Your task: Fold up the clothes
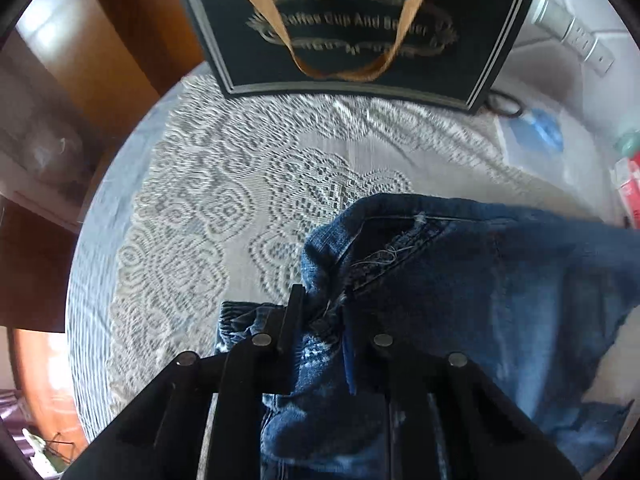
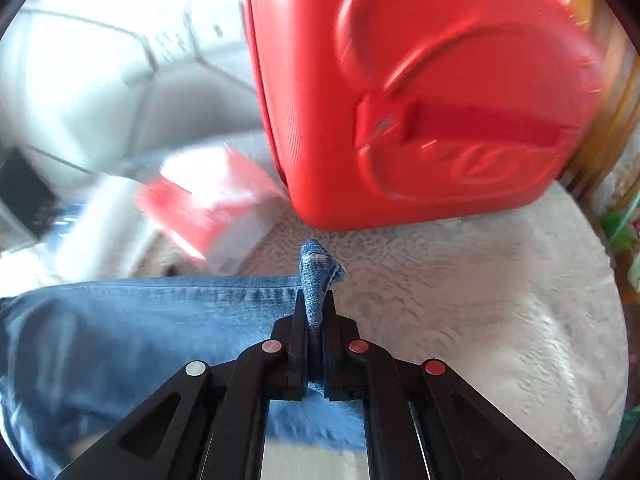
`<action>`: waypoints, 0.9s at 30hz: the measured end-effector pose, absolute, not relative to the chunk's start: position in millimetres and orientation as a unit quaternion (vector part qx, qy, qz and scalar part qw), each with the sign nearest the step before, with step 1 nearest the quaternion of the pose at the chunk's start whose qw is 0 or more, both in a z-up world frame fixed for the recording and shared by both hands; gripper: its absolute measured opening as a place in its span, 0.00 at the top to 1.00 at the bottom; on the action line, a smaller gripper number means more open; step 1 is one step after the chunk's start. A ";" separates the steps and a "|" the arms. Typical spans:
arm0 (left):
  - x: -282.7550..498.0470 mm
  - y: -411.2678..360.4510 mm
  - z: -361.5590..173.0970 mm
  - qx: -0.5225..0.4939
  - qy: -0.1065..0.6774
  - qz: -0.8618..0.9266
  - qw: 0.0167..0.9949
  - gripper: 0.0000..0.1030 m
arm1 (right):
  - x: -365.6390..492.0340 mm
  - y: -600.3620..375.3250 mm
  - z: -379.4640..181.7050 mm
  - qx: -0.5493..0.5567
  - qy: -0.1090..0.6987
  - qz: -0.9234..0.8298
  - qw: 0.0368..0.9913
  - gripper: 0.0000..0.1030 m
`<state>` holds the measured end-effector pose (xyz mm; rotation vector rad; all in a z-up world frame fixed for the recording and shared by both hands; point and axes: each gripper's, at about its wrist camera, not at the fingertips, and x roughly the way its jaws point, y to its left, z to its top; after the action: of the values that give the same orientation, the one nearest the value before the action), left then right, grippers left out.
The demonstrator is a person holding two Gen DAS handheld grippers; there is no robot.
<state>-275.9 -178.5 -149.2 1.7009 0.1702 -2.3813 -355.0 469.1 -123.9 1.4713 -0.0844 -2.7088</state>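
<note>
Both views are daylit and fairly bright, with strong fisheye bending and a dark round vignette at the corners. In the left wrist view, soft light falls across the lace tablecloth (image 1: 248, 184), whose pattern smears into streaks from motion; the gold lettering on the black bag (image 1: 360, 28) is doubled and hard to read. A washed-out bright patch glares at the upper left edge. In the right wrist view blur is heavier: the red container (image 2: 432, 92) has smeared edges and the red-and-white box (image 2: 208, 208) is a streak. White tiles behind are overexposed.
</note>
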 end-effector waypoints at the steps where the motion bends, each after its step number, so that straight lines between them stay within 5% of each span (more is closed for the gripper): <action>1: -261.9 -177.5 -138.5 0.564 0.065 -0.816 0.104 0.84 | -335.7 476.2 -113.8 0.467 -0.034 -0.883 0.038 0.96; 7: -180.9 -173.1 -104.4 0.522 0.058 -0.847 0.080 0.84 | -198.3 514.3 -85.3 0.448 -0.050 -0.890 0.075 0.96; 16: -51.7 -172.6 -131.8 0.508 0.054 -0.855 0.089 0.84 | -24.8 542.2 -122.4 0.473 -0.104 -0.872 0.068 0.96; 24: -2.5 -204.4 -195.6 0.589 0.092 -0.792 0.132 0.84 | 33.0 537.5 -180.6 0.530 -0.101 -0.840 0.052 0.95; 27: 2.4 -217.1 -182.1 0.584 0.132 -0.790 0.133 0.82 | 40.5 540.9 -181.7 0.543 -0.108 -0.831 0.049 0.84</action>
<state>2.4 -217.1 -182.1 1.6937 0.3829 -2.2910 40.5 540.9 -181.7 1.6554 -0.3285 -2.5330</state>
